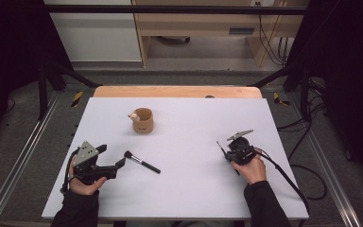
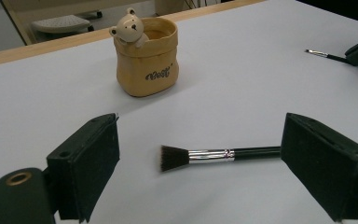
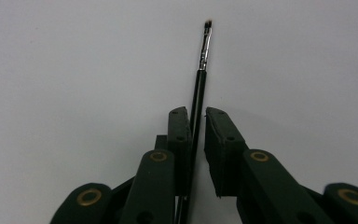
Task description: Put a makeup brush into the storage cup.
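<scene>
Jaws of right gripper (image 3: 196, 123) clamped on thin brush (image 3: 204, 51); left gripper (image 2: 200, 158) wide open.

Thin brush (image 3: 200, 84) handle end hidden between jaws; contact perhaps one-sided.

The white counter (image 1: 194, 142) is evenly lit from above, while the room around it stays dark. Shadows are soft and short. In the right gripper view the near black parts look slightly blurred.

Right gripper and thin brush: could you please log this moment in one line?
right gripper: shut on thin brush | left gripper: open around thick brush | bear cup: upright
</scene>
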{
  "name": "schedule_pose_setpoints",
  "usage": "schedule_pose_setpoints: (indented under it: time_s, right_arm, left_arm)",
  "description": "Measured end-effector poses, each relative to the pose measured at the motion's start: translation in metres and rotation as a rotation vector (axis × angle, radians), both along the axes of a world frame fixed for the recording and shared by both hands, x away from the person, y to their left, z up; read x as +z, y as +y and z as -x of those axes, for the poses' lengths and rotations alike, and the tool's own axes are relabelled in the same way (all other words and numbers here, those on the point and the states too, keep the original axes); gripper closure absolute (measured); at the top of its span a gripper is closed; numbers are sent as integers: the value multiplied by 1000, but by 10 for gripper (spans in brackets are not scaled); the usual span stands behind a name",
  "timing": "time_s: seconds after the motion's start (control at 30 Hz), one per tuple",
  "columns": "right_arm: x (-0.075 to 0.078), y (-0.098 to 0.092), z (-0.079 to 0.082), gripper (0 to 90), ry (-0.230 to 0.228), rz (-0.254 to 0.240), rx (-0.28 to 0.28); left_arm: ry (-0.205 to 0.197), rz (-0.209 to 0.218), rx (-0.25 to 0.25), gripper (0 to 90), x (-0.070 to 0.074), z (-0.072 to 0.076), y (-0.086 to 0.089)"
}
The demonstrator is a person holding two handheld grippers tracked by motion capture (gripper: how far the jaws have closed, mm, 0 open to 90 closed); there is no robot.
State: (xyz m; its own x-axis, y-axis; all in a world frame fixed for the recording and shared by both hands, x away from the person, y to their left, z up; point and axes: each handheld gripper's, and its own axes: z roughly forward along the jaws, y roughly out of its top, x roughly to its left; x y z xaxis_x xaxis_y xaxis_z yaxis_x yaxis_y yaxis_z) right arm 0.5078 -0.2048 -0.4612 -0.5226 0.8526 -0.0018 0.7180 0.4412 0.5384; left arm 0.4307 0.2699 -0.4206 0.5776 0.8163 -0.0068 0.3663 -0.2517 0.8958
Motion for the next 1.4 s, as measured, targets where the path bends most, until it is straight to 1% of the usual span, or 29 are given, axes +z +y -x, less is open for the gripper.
schedule_pose_setpoints:
  time_s: [0.1,0.27,0.3,0.33,0.37,0.47,0.53,0.63,0.67,0.7,0.73,0.77,0.8,0.83,0.87,0.9,0.93,0.97,1.0,1.07,1.1,1.17,1.2,1.27,1.3,1.37,1.4]
  right_arm:
    - [1,0,0,838,10,-8,-4]
    - [1,0,0,847,10,-7,-1]
    - [0,-1,0,851,3,-2,11]
    - [0,-1,0,852,4,-3,11]
    - [1,0,0,853,8,-4,3]
    - [1,0,1,852,7,-11,6]
    - [1,-1,0,848,7,-3,13]
    - [1,-1,1,781,0,5,4]
    - [4,-1,1,755,-5,1,3]
    - [4,-1,1,755,-5,1,3]
    - [8,-3,2,730,-11,-8,11]
    - [8,-3,2,730,-11,-8,11]
    - [10,-4,2,717,-22,-8,14]
    - [13,-4,3,695,-20,-5,11]
    - [18,-3,3,659,-22,6,14]
    - [18,-3,3,659,-22,6,14]
    - [20,-2,3,641,-20,11,22]
    - [21,-1,2,611,-25,28,34]
    - [24,1,1,601,-29,49,53]
    - [31,7,-1,597,8,84,68]
    - [31,7,-1,597,8,84,68]
    - [33,8,-4,600,38,86,84]
    - [33,10,-5,602,56,103,88]
    - [33,10,-6,604,61,112,94]
    - [32,11,-7,608,74,117,91]
    - [30,11,-8,621,89,132,98]
    - [29,12,-9,623,96,137,92]
  left_arm:
    - [0,-9,-3,110,0,0,0]
    - [-2,-2,-1,112,0,0,0]
    - [-2,-2,-2,112,0,0,0]
    - [-2,-2,-1,113,0,0,-1]
    - [-3,-2,-1,113,0,0,-1]
    - [-1,-9,-3,114,0,0,0]
    - [0,-10,-4,114,0,0,0]
    - [0,-11,-6,114,0,0,-1]
    - [1,-11,-7,114,0,0,-1]
    - [1,-10,-7,114,0,0,-1]
    - [1,-8,-7,114,0,0,-1]
    - [1,-9,-8,114,0,0,-1]
    - [1,-9,-8,114,0,0,-1]
    - [-1,-8,-9,113,1,0,-2]
    - [0,-6,-9,114,1,0,-2]
    - [0,-6,-9,114,1,0,-2]
    - [0,-7,-10,114,1,0,-2]
    - [0,-6,-10,114,1,0,-2]
    - [2,-6,-11,113,1,0,-2]
    - [2,-4,-10,114,1,0,-1]
    - [2,-4,-10,113,1,0,-1]
    - [3,-3,-10,114,1,0,-1]
    - [4,-4,-11,114,1,0,-1]
    - [3,-8,-13,114,1,0,-2]
    - [4,-9,-14,114,1,0,-2]
    - [5,-12,-15,113,1,0,-2]
    - [5,-12,-15,113,1,0,-2]
